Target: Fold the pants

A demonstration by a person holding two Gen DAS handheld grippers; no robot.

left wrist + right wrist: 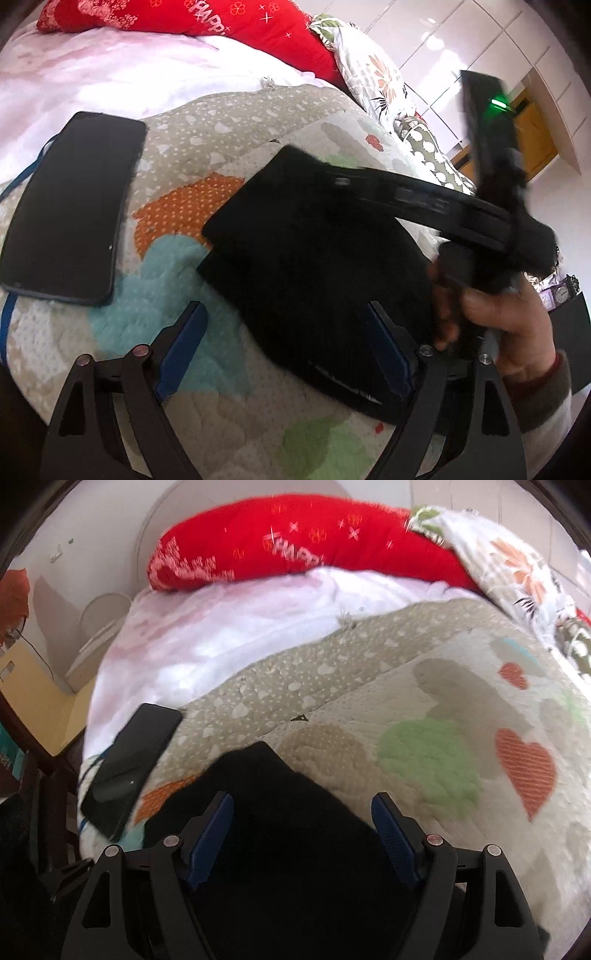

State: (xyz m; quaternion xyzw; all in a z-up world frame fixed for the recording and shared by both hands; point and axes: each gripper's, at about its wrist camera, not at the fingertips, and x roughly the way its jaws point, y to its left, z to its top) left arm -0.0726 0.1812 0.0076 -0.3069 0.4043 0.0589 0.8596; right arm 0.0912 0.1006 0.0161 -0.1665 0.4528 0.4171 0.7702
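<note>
The black pants (317, 258) lie folded into a compact stack on the patterned quilt (192, 206). My left gripper (286, 314) is open and empty, hovering over the near left edge of the stack. The right gripper's body (491, 206) shows blurred at the right of the left wrist view, held in a hand (517, 325). In the right wrist view the pants (280, 805) lie below and between the fingers of my right gripper (303, 805), which is open and empty just above them.
A black phone (70, 206) with a blue cable lies on the quilt left of the pants; it also shows in the right wrist view (133, 764). A red pillow (295, 539) and a floral pillow (517, 565) sit at the head of the bed. White sheet (207, 635) beyond.
</note>
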